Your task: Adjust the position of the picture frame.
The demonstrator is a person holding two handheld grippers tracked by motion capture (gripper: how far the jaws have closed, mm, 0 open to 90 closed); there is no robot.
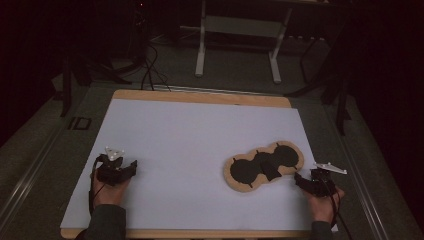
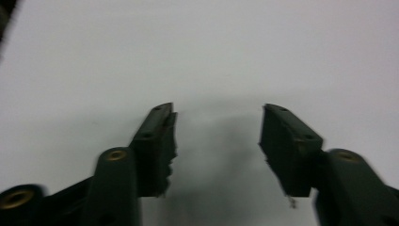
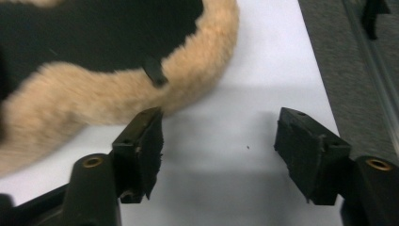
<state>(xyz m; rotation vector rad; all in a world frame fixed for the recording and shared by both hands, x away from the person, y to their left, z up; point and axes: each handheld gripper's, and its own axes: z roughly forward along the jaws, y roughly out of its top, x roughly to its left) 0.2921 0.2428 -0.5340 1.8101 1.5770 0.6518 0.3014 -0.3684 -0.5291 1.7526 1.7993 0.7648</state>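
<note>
Fleece-rimmed pad (image 1: 263, 166) (tan pile around black panels), flat on the table (image 1: 190, 130) at near right. Probably light, soft and floppy; best pinched at the fluffy rim beside the small black tab (image 3: 154, 73). Right tool (image 3: 219, 141) wide open, empty, just short of that rim. Left tool (image 2: 216, 150) open, empty, well apart.

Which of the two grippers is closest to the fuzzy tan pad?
The right gripper: it sits open just beside the fuzzy tan pad, while the left gripper rests far off on bare white board.
</note>
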